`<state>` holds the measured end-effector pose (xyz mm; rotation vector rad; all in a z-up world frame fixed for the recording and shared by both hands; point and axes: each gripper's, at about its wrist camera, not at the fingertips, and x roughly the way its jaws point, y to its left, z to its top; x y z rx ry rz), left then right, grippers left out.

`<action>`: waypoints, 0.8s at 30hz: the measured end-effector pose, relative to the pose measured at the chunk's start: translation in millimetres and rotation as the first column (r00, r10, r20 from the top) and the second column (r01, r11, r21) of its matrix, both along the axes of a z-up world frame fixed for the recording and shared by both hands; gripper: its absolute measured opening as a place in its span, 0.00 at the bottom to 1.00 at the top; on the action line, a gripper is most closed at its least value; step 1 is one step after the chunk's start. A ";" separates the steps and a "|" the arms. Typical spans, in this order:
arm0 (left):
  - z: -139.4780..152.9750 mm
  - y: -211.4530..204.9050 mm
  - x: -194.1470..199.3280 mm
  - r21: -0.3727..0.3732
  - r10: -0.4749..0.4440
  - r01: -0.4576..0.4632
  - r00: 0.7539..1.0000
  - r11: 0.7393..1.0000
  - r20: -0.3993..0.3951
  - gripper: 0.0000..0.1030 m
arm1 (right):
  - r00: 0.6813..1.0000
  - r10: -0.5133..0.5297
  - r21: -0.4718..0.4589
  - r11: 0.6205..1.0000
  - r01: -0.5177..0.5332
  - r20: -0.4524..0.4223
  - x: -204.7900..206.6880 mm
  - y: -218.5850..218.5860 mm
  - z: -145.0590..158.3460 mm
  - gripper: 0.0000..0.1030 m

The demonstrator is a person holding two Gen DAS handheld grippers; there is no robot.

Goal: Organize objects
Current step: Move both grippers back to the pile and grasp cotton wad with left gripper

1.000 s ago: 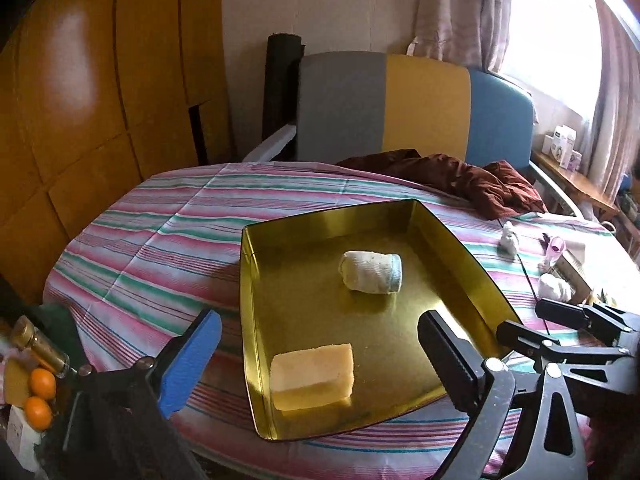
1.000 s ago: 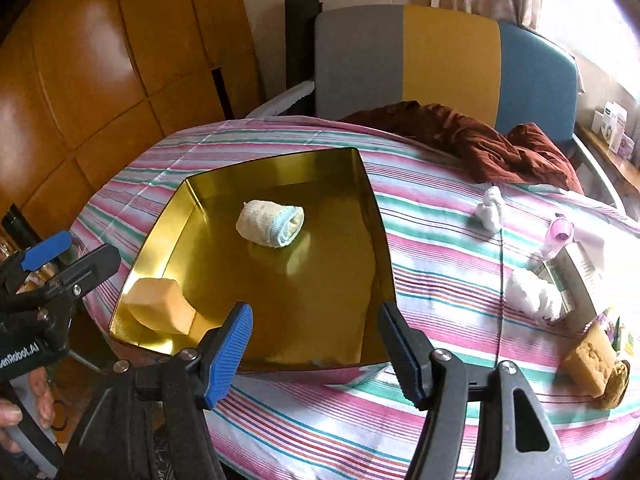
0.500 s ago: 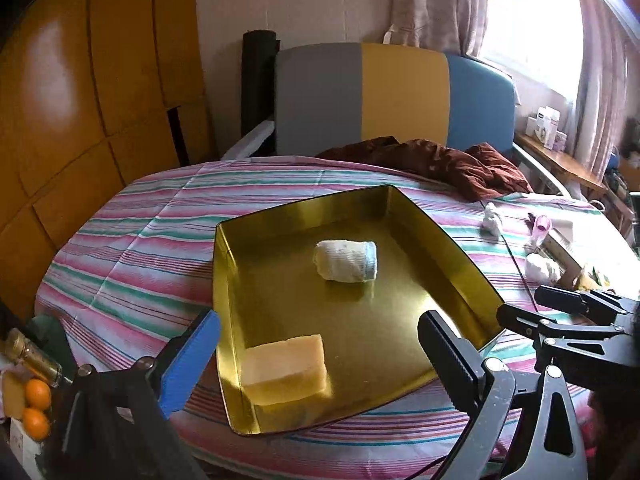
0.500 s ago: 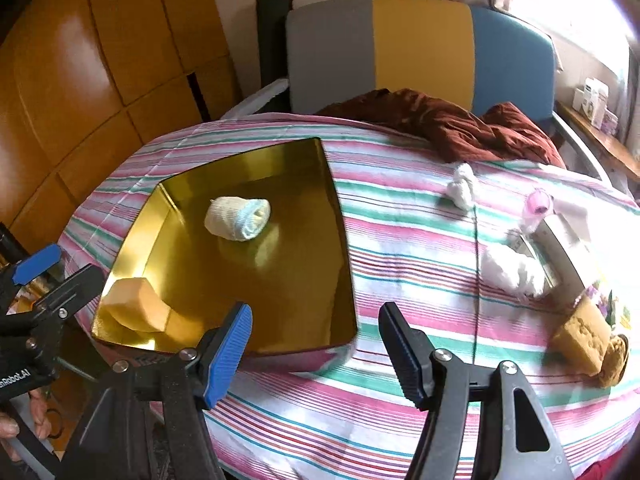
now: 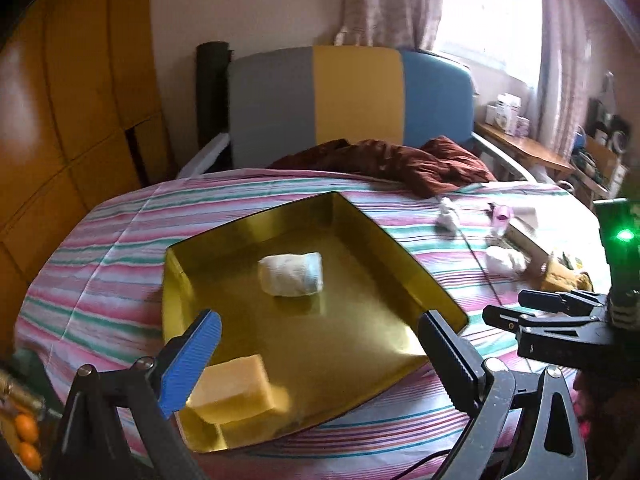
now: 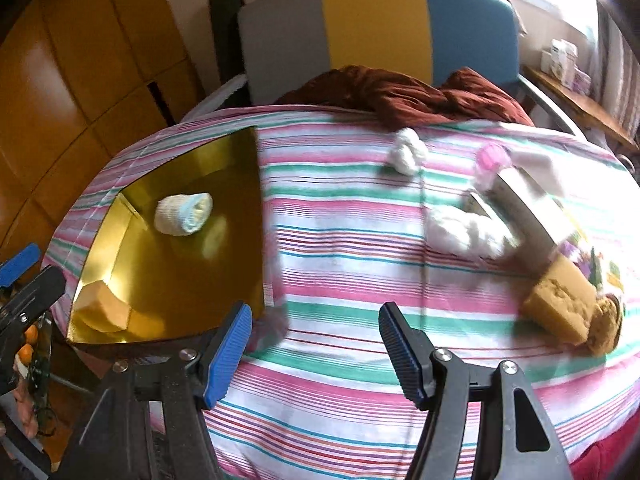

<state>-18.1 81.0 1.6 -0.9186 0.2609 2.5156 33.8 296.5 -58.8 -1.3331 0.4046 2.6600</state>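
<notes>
Swinging rightward since the earlier frames, the right tongs [image 6: 316, 344] now face bare striped cloth, and the shiny gold rectangular metal tray [image 6: 256, 216] has slid to the left half of that view. Both pairs of tongs gape wide and grip nothing. At the bottom of the left wrist view, the left tongs [image 5: 316, 354] hover over the near edge of the tray [image 5: 384, 236]; the right tongs' black frame shows at the right edge.

Nearest inside the tray, in its lower left corner, lies a yellow rectangular sponge block [image 5: 232, 390]. Farther in, near the tray's centre, sits a rolled white sock with a pale blue cuff [image 5: 291, 279], well apart from the sponge.

On the pink, green and white striped tablecloth [image 6: 340, 240] covering the bench, at the right of the right wrist view, a tan porous sponge [image 6: 560, 300] lies beside a fluffy white cloth wad [image 6: 464, 228]. Above these are a smaller white wad [image 6: 406, 154] and a small pink-capped bottle [image 6: 490, 160], blurred. At the far edge lies a crumpled dark brown cloth [image 6: 404, 94], with a grey, yellow and blue panelled chair back [image 6: 376, 20] behind it.
</notes>
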 end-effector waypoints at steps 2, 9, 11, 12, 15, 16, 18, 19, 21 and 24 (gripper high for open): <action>1.2 9.2 1.1 -0.001 -0.031 0.031 1.000 1.000 0.001 0.97 | 0.999 -0.030 -0.010 0.999 0.030 0.013 5.6 13.8 -2.0 0.65; 5.2 46.2 4.6 -0.001 -0.142 0.142 0.990 0.990 0.005 0.97 | 0.983 -0.181 -0.020 0.983 0.182 0.035 32.0 78.2 2.3 0.65; 4.8 57.8 5.2 -0.002 -0.170 0.170 0.985 0.985 0.011 0.97 | 0.971 -0.235 -0.021 0.972 0.236 0.034 38.7 99.0 7.2 0.65; 4.8 63.9 5.6 -0.003 -0.182 0.182 0.983 0.983 0.013 0.97 | 0.965 -0.259 -0.017 0.966 0.260 0.029 41.5 108.5 10.7 0.65; 5.1 83.5 7.0 -0.022 -0.223 0.223 0.975 0.974 0.007 0.97 | 0.944 -0.331 -0.010 0.943 0.331 0.010 51.0 138.8 21.5 0.65; 4.6 88.3 6.8 -0.028 -0.233 0.233 0.972 0.972 0.008 0.97 | 0.935 -0.355 -0.011 0.935 0.355 0.003 54.4 149.3 24.6 0.65; 3.4 102.5 6.7 -0.032 -0.262 0.263 0.965 0.964 0.017 0.96 | 0.917 -0.398 -0.010 0.917 0.398 -0.013 62.3 168.5 28.5 0.65; 2.6 109.9 6.4 -0.031 -0.277 0.278 0.961 0.960 0.022 0.96 | 0.907 -0.421 -0.011 0.907 0.421 -0.022 66.0 177.3 28.4 0.65; 0.1 126.6 6.9 -0.035 -0.307 0.308 0.951 0.951 0.034 0.96 | 0.883 -0.467 -0.030 0.884 0.466 -0.040 74.9 196.5 25.4 0.66; -4.4 151.8 7.1 -0.029 -0.352 0.354 0.934 0.935 0.064 0.97 | 0.849 -0.526 -0.094 0.849 0.521 -0.048 87.7 216.2 15.0 0.69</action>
